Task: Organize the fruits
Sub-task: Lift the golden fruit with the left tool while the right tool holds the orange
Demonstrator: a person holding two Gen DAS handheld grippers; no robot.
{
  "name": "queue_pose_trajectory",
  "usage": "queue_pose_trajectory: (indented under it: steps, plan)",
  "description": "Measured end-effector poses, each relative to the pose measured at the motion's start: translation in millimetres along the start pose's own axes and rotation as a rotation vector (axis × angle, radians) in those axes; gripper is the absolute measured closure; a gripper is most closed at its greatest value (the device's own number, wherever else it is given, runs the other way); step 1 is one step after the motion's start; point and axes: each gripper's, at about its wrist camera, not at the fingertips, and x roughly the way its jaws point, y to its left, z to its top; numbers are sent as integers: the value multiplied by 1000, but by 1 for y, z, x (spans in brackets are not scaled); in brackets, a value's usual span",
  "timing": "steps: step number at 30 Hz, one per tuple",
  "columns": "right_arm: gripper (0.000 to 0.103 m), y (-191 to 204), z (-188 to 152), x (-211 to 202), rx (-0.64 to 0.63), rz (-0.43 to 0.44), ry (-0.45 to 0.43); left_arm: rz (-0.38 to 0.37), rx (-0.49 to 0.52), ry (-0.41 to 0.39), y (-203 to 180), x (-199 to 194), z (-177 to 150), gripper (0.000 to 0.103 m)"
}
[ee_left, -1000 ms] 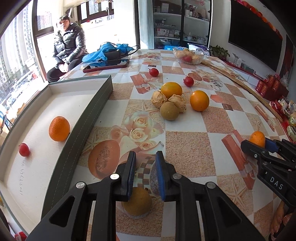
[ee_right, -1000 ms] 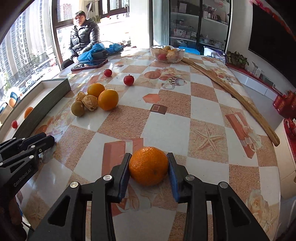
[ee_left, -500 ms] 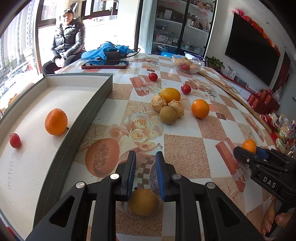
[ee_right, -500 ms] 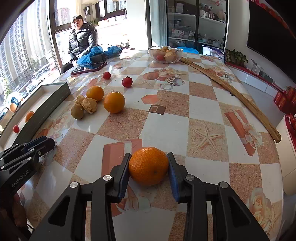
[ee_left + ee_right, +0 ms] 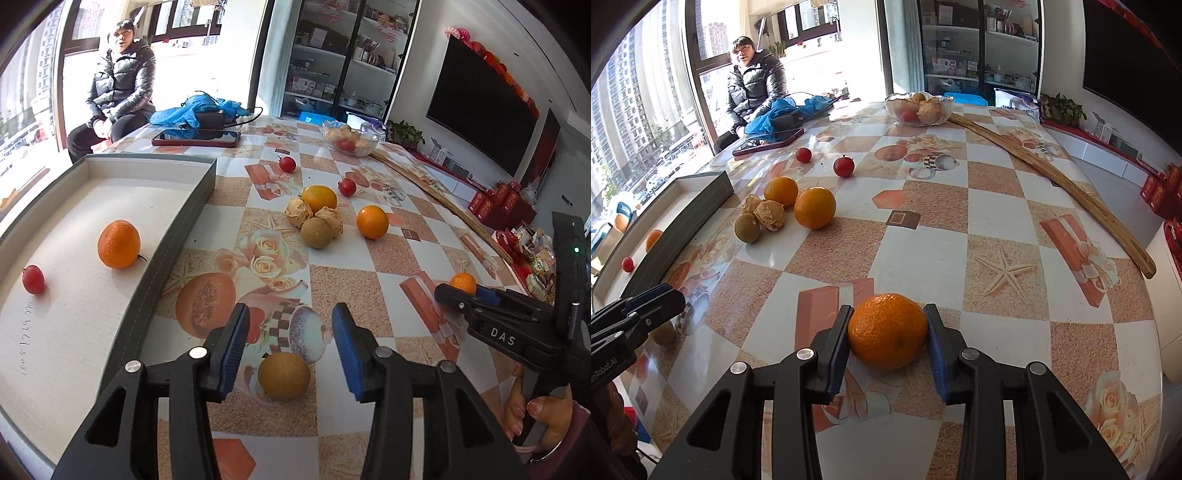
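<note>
My left gripper hangs over a small yellow-brown fruit on the table; its jaws are opening, and the fruit lies below between them, untouched. My right gripper is shut on a mandarin, with both pads against its sides. The grey tray on the left holds an orange and a small red fruit. A cluster of loose fruit sits mid-table: two oranges, a brown round fruit and two dried husks. Two small red fruits lie beyond.
A glass bowl of fruit stands at the far end beside a long wooden strip. A phone and a blue bundle lie at the back left, where a person sits by the window.
My left gripper's jaws have spread apart from shut, and the gripper has tilted up a little, so the yellow-brown fruit now shows fully between them. The right gripper keeps still on the mandarin.
</note>
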Motion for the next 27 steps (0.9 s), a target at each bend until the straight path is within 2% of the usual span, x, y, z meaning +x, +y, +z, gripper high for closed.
queue_pose_trajectory:
  steps: [1, 2, 7, 9, 11, 12, 13, 14, 27]
  plan:
    - [64, 0, 0, 0, 1, 1, 0, 7, 7, -21, 0, -6, -1, 29]
    - [64, 0, 0, 0, 2, 1, 0, 11, 10, -33, 0, -10, -1, 27]
    - [64, -1, 0, -1, 5, 4, -1, 20, 55, 18, -5, -8, -9, 27]
    - [64, -1, 0, -1, 5, 5, -1, 56, 79, 47, -11, 0, -13, 27]
    - [64, 0, 0, -1, 5, 4, -1, 78, 67, 88, -13, 11, -16, 44]
    - [64, -1, 0, -1, 5, 3, -1, 117, 77, 76, -16, 12, -17, 51]
    - [64, 0, 0, -1, 4, 3, -1, 139, 94, 80, -19, 14, -16, 67]
    - [64, -1, 0, -1, 4, 3, -1, 145, 107, 81, -21, 14, -16, 73]
    - [64, 0, 0, 0, 3, 1, 0, 161, 86, 100, -24, 15, -16, 73]
